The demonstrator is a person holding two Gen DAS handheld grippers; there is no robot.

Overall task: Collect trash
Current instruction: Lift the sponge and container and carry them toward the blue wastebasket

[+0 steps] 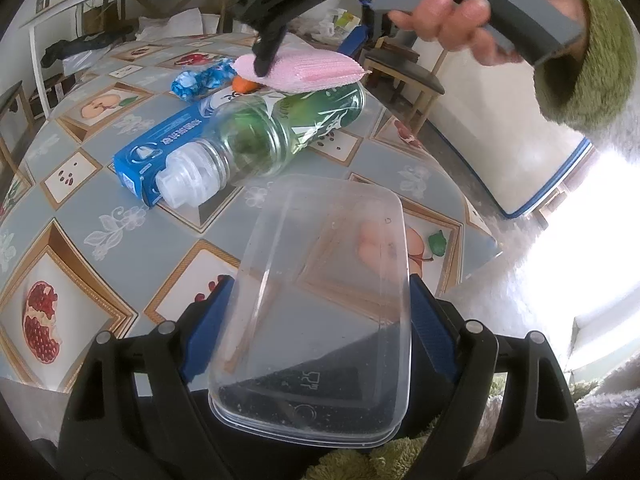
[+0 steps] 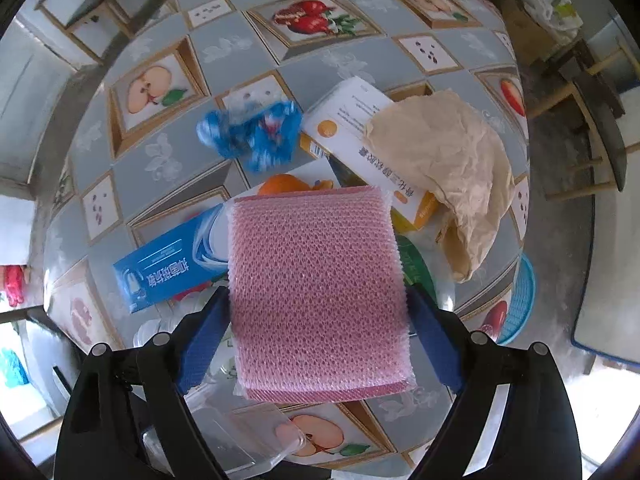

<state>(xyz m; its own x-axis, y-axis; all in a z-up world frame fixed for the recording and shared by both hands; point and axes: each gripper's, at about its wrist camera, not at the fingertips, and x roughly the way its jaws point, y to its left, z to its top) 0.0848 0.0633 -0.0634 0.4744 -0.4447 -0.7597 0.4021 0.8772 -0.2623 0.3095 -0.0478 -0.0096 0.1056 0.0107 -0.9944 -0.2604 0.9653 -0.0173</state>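
Observation:
My left gripper [image 1: 316, 308] is shut on a clear plastic container [image 1: 320, 304] and holds it above the table. My right gripper [image 2: 318, 312] is shut on a pink mesh sponge [image 2: 318, 292]; the sponge also shows in the left wrist view [image 1: 304, 70], held above a green-labelled plastic bottle [image 1: 272, 132] lying on its side. A blue carton [image 1: 160, 152] lies beside the bottle. A crumpled blue wrapper [image 2: 252, 132], an orange-and-white box [image 2: 360, 140], a crumpled brown paper bag [image 2: 448, 168] and an orange piece [image 2: 282, 184] lie on the table.
The table [image 2: 240, 52] has a grey cloth with fruit pictures. A wooden chair [image 1: 404, 72] stands past its far edge. A blue basket [image 2: 520, 300] sits below the table edge on the right. A white board with blue rim [image 1: 520, 160] leans nearby.

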